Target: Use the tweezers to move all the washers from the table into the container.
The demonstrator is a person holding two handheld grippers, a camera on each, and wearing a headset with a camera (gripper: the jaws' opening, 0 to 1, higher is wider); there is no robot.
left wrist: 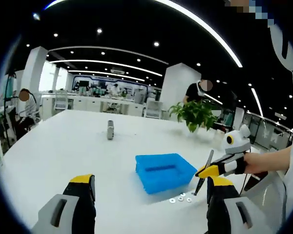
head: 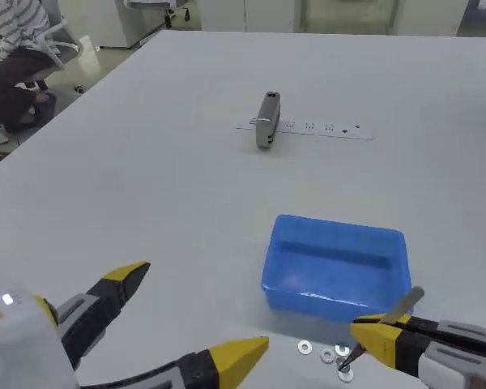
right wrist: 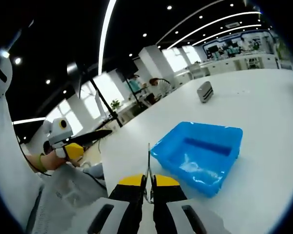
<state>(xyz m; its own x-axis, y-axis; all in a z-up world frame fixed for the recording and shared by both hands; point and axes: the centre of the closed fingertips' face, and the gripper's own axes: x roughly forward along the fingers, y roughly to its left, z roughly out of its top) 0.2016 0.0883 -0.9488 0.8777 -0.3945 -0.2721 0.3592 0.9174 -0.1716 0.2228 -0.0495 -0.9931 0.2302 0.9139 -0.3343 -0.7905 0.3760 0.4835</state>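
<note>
My right gripper (head: pixel 373 340) is clamped on the tweezers (head: pixel 407 303), tilted down with their tips among the washers (head: pixel 327 355) on the table (head: pixel 146 178), just beside the blue container (head: pixel 332 301). My left gripper (head: pixel 196 308) hovers nearby, jaws spread wide. Its view catches the hand (left wrist: pixel 256 163) holding the right gripper.

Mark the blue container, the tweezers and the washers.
blue container (head: pixel 316 296): head view, front wall.
tweezers (head: pixel 407 305): head view, upper end of the shaft.
washers (head: pixel 305 348): head view, leftmost washer of the group.
</note>
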